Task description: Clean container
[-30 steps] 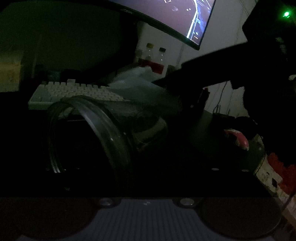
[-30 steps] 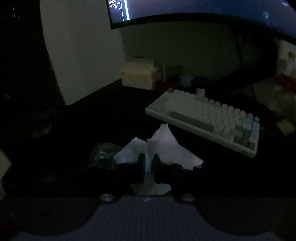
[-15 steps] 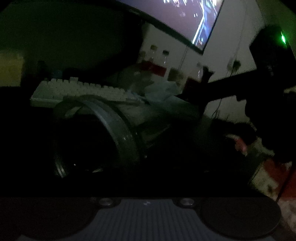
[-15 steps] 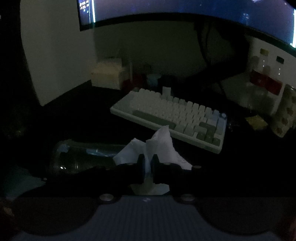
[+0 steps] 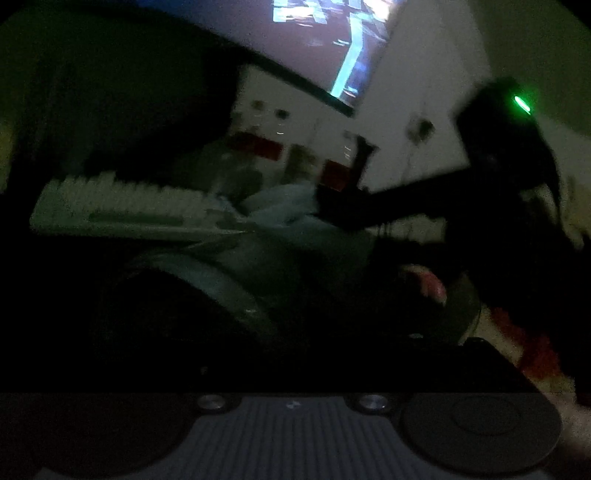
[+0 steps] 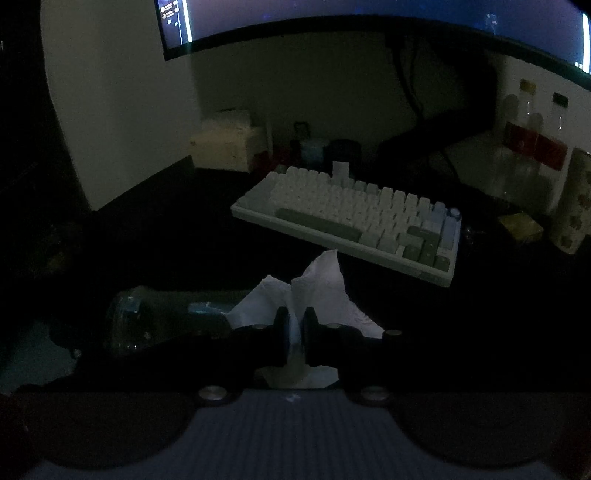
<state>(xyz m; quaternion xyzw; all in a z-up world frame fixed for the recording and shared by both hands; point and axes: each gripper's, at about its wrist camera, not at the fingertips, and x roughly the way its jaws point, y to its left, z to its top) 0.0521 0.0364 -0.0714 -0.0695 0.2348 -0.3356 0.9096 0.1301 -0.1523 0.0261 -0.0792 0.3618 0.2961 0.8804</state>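
The scene is very dark. In the left wrist view a clear glass container (image 5: 221,288) lies on its side close in front of the camera, blurred; my left gripper's fingers are hidden in the dark around it. In the right wrist view my right gripper (image 6: 294,328) is shut on a crumpled white tissue (image 6: 317,284). The container (image 6: 155,317) lies just left of it, on the black desk. The right gripper also shows in the left wrist view (image 5: 332,206) as a dark arm with the tissue (image 5: 280,203), above the container's far end.
A white keyboard (image 6: 354,218) lies behind the tissue, under a curved monitor (image 6: 369,18). Bottles with red labels (image 6: 532,140) and a patterned cup (image 6: 572,206) stand at the right. A pale box (image 6: 225,144) sits at the back left.
The right gripper with the tissue has drawn back from the container. The left view has tilted and blurred, and the container has shifted lower in it.
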